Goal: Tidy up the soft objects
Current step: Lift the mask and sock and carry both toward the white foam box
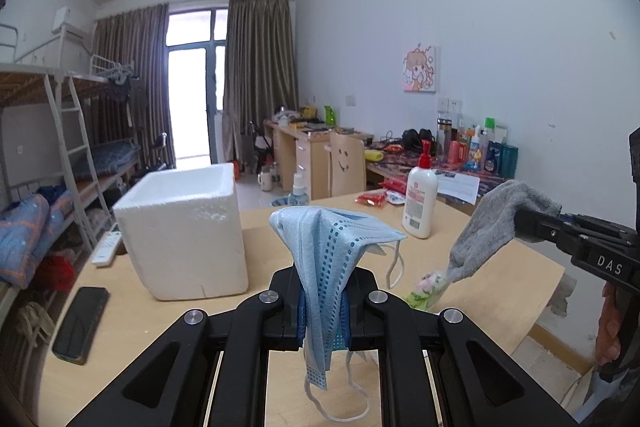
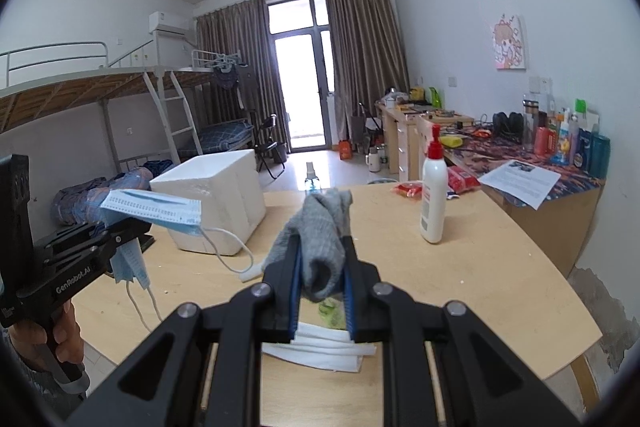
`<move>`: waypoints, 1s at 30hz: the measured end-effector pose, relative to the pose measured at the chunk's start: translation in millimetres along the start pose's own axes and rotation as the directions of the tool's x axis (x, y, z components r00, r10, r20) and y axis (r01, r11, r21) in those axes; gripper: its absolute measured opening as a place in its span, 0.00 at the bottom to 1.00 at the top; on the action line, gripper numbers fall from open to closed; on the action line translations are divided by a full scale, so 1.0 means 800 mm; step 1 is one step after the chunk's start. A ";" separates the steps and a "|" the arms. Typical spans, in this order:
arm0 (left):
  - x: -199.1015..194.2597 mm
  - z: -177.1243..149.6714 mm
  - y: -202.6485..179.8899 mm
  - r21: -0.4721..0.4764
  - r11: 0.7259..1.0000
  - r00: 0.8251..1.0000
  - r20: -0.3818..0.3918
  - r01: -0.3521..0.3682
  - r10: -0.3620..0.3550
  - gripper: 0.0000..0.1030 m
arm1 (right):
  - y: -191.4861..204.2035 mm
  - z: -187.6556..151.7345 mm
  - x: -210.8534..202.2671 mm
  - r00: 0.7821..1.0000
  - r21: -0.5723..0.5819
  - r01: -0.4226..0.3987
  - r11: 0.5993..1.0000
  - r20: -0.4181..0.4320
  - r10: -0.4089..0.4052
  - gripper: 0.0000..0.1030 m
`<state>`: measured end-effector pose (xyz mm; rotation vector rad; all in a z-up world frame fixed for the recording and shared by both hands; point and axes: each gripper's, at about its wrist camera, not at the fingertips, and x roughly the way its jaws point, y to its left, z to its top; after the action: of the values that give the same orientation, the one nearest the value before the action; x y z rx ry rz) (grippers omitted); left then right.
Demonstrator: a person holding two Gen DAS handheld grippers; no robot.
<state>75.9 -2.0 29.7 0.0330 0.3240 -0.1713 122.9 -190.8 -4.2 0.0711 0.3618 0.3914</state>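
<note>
Blue face mask [image 1: 324, 259]: thin pleated non-woven sheet, dotted weld lines along the edges, white elastic ear loops dangling. It is pinched mid-sheet in the left tongs [image 1: 323, 311], which are clamped on it, and draped over them above the worktop [image 1: 256, 239]. In the right wrist view the same mask [image 2: 154, 207] juts out flat from the left tongs [image 2: 132, 227].

Grey sock [image 2: 324, 247]: soft knit, crumpled and folded over itself, held up off the worktop [image 2: 480, 267]. The right tongs [image 2: 320, 291] are clamped on it; blue pads [image 2: 294, 287] press its sides.

Beneath the sock: folded white cloth [image 2: 320, 347] lying flat, and a green floral packet [image 1: 428, 289].

White foam box [image 1: 184, 223], rigid, grainy, open-topped, stands left. White lotion bottle [image 1: 419, 203] with red pump stands upright, right. Black phone [image 1: 80, 323] lies flat near the left edge.
</note>
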 end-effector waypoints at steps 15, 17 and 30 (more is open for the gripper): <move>-0.053 -0.006 0.034 -0.018 0.986 0.986 0.045 -0.163 0.163 0.13 | 0.044 0.004 0.008 0.989 -0.049 -0.143 0.988 0.014 0.144 0.20; -0.060 -0.007 0.042 -0.028 0.982 0.981 0.046 -0.187 0.188 0.13 | 0.055 0.004 0.012 0.986 -0.060 -0.168 0.984 0.008 0.169 0.20; -0.088 -0.016 0.072 -0.062 0.953 0.953 0.045 -0.298 0.301 0.13 | 0.108 0.005 0.031 0.954 -0.110 -0.299 0.948 -0.014 0.299 0.20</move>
<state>16.5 66.5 40.4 0.0233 0.2658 0.1381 114.2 -101.8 2.9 0.0176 0.3268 0.7111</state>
